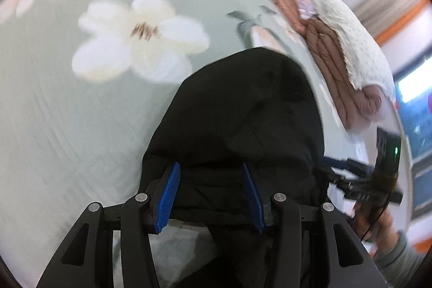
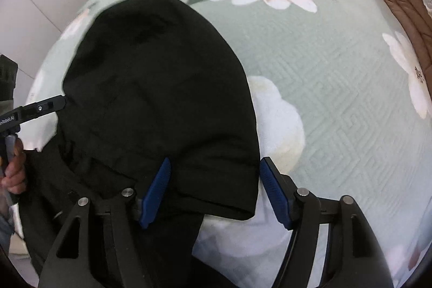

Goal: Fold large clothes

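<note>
Here the black garment lies bunched on the bed, near its front edge (pale green quilt with big flowers). The left claw and right claw both gape over the cloth, clamping nothing. Folded brown bedding sits far right.

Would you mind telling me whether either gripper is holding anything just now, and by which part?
Nothing is held: both the left gripper and right gripper are open, their fingers straddling the black hooded garment.
</note>
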